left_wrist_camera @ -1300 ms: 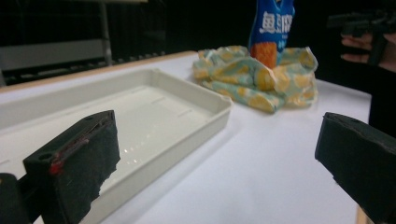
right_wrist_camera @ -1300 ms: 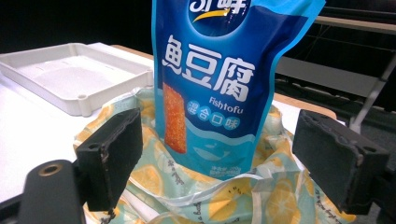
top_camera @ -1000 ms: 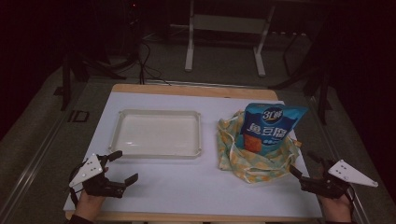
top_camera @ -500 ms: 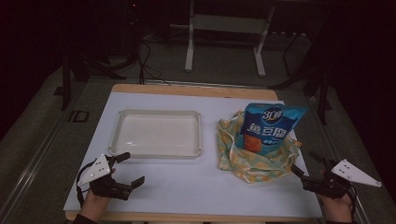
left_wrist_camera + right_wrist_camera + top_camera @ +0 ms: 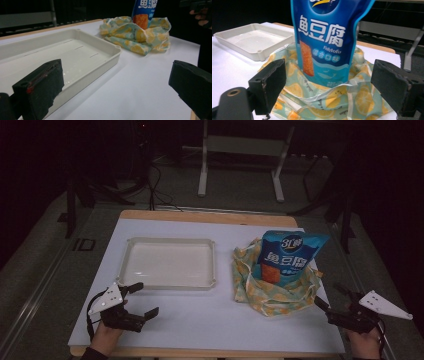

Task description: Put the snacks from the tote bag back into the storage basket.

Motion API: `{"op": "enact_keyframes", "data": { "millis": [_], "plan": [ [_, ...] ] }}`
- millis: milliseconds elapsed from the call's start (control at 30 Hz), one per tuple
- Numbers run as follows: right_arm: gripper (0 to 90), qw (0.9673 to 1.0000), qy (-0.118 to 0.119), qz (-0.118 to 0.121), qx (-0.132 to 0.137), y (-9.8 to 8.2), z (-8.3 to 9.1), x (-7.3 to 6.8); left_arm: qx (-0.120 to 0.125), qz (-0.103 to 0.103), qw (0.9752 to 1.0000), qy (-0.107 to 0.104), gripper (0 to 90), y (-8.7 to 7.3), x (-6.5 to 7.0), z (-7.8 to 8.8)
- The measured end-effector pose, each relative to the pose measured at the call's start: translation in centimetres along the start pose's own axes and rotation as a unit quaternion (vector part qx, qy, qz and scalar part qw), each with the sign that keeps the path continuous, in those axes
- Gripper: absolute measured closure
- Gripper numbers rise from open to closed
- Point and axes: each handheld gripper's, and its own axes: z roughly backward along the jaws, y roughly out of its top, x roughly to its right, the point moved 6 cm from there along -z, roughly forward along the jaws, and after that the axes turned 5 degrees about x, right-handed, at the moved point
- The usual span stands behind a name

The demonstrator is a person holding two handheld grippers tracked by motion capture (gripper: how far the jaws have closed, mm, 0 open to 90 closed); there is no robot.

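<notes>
Blue glossy plastic snack pouch (image 5: 291,259), stood upright in the crumpled lemon-print cloth bag (image 5: 272,287) beside the shallow white plastic tray (image 5: 170,262), is best approached squarely by the spread-jawed right gripper (image 5: 334,299), while the equally spread left gripper (image 5: 142,298) is kept clear.

my left hand-held gripper (image 5: 141,299) sits low at the near left, gripped in my left hand (image 5: 107,335), its jaws spread wide and aimed forward and to the right. its grey three-cornered plate tilts up on top. my right hand-held gripper (image 5: 332,299) sits at the near right in my right hand (image 5: 364,342), jaws parted wide as well, pointing forward and to the left, its plate angled out to the right. both forearms come in from the bottom edge, and the two hands are well apart.
</notes>
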Motion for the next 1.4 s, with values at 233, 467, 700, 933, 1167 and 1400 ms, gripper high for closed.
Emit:
{"op": "enact_keyframes", "data": {
  "millis": [233,467,700,933,1167,1400],
  "plan": [
    [12.3,1.0000,-0.007,0.006,-0.002,0.2,0.1,0.3,-0.004,0.002,0.9999,-0.009,0.5,0.8,0.4,-1.7],
    [12.2,0.9999,-0.015,0.000,-0.002,0.4,-0.1,0.5,-0.003,0.009,0.9997,-0.024,0.4,2.0,1.2,-3.8],
    [12.3,0.9997,-0.012,-0.005,-0.020,0.6,-0.5,1.0,-0.018,0.000,0.9991,-0.037,0.4,2.9,1.5,-6.4],
    [12.3,0.9993,0.003,-0.008,-0.035,0.6,-1.3,1.4,-0.029,-0.002,0.9983,-0.050,0.5,3.7,2.0,-9.4],
    [12.4,0.9993,0.007,0.000,-0.037,1.0,-1.9,2.2,-0.054,-0.008,0.9957,-0.075,0.5,4.3,2.8,-12.6],
    [12.5,0.9992,0.015,-0.004,-0.036,1.2,-2.8,2.7,-0.058,-0.003,0.9937,-0.096,0.5,5.3,3.5,-15.8]
  ]
}}
